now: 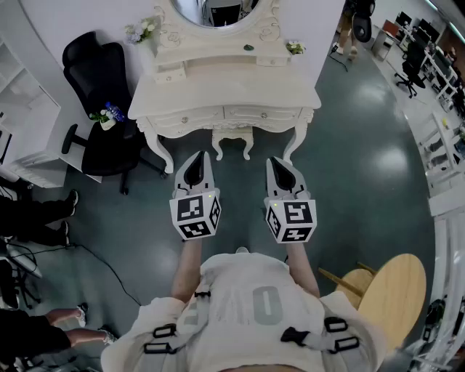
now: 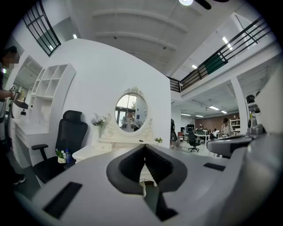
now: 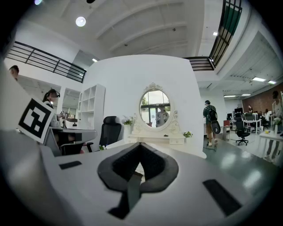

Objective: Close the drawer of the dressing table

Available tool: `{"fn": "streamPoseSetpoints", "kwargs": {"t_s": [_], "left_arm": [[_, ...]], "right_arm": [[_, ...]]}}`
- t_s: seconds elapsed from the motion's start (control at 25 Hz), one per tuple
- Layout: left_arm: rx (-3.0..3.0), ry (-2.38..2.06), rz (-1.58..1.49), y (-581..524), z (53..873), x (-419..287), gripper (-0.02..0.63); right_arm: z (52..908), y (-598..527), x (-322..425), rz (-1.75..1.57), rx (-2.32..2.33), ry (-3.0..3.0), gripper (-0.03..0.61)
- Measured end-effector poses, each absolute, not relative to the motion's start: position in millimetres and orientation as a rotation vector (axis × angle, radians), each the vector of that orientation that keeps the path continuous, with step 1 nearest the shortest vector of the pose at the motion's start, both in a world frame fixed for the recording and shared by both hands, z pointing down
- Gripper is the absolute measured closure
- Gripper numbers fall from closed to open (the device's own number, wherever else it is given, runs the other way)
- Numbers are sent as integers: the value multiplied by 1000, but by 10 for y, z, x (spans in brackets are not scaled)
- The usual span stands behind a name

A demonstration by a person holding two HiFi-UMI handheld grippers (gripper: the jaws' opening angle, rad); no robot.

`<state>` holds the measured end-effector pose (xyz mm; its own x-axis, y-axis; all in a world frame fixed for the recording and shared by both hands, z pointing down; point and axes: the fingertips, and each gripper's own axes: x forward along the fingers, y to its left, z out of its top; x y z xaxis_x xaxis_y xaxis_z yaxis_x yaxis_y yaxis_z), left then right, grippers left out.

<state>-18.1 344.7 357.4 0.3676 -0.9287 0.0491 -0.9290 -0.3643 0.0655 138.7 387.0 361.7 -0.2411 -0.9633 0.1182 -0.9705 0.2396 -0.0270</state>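
Note:
The white dressing table [image 1: 225,91] with an oval mirror [image 1: 218,11] stands against the wall ahead of me. Its two front drawers [image 1: 190,116] sit flush with the apron, as far as I can tell. My left gripper [image 1: 195,156] and right gripper [image 1: 280,161] hang side by side over the floor, short of the table and apart from it. Both are shut with nothing between the pads. In the left gripper view the jaws [image 2: 144,145] meet below the mirror [image 2: 131,112]. The right gripper view shows the same, tips [image 3: 139,144] closed before the table [image 3: 154,140].
A black office chair [image 1: 98,109] with a small bottle and flowers on its seat stands left of the table. White shelving [image 1: 22,123] lines the left wall. A small white stool [image 1: 232,134] sits under the table. A round wooden seat [image 1: 396,287] is at my right; people's feet [image 1: 43,218] at left.

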Motion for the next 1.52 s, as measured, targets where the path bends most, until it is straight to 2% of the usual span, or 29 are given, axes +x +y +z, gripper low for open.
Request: {"fn": "streamPoseSetpoints", "kwargs": {"t_s": [1.04, 1.52], "left_arm": [[2503, -1725, -37, 3442, 3543, -252, 594], [2598, -1676, -121, 2623, 3283, -62, 594]], "right_arm": [[3617, 3888, 1328, 172, 1858, -2505, 571], [3357, 3173, 1353, 25, 1881, -2519, 571]]}}
